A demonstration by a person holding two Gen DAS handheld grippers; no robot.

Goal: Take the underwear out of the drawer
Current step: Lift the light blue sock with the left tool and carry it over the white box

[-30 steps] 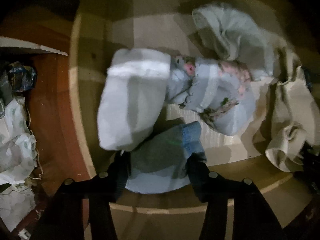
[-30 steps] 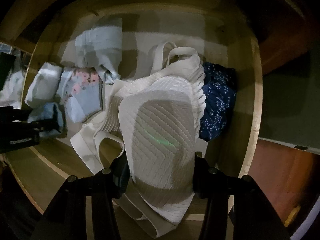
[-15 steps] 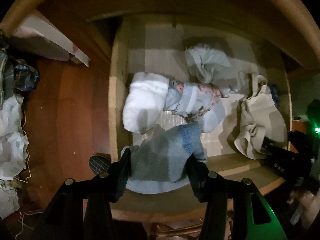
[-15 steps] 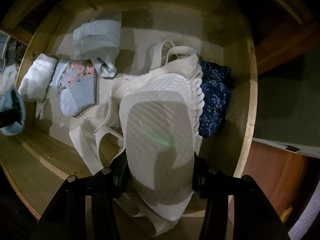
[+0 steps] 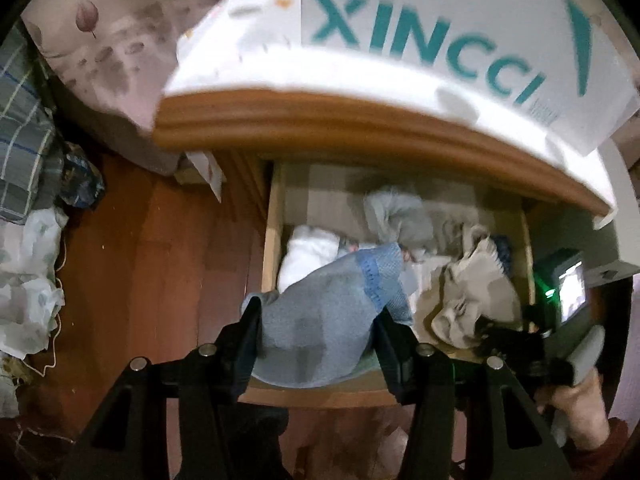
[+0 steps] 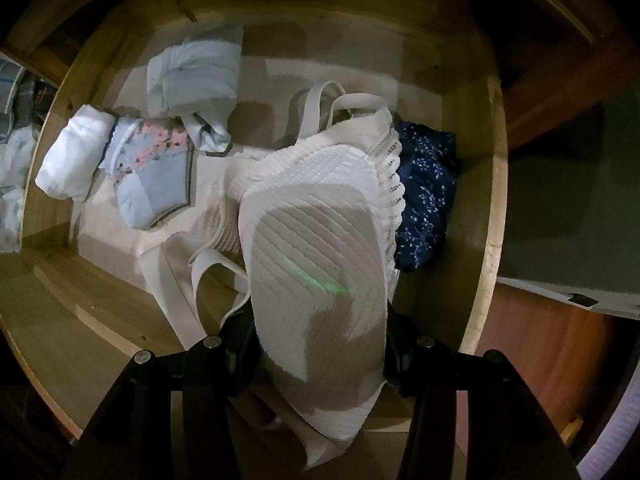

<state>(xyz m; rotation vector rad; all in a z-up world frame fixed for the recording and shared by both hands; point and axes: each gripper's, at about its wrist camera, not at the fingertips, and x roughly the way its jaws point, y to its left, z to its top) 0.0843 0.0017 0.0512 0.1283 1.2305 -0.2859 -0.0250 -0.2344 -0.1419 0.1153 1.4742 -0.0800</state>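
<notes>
Left tongs (image 5: 318, 332) were clamped on a grey-blue garment (image 5: 324, 320), its darker blue band at the far end beyond the tips. A second earlier this pair sat low inside the drawer (image 5: 274, 232) with the same garment pinched against the liner. Now the drawer lay well below and ahead, the cabinet top (image 5: 360, 120) and a printed white box (image 5: 460, 36) filled the upper view, and the red-brown floor (image 5: 152, 256) showed to the left. The piece had come up clear of the drawer, so I judged one item as good as out. Past the tips I counted one white bundle (image 5: 308, 252), one pale grey piece (image 5: 396, 216) and one beige bra (image 5: 476, 292). To the right the other tool and a hand (image 5: 576, 408) showed.

Right tongs (image 6: 320, 352) were clamped on the white ribbed bra (image 6: 316, 248), whose cup bulged between the fingers and whose straps trailed to the left. This pair had scarcely moved since a second before, and the bra hung over the drawer floor, not yet out. Beyond and left of the tips lay four pieces: one white roll (image 6: 72, 156), one floral brief (image 6: 152, 176), one pale blue fold (image 6: 196, 80). One navy dotted piece (image 6: 424, 200) lay just right of the bra.
</notes>
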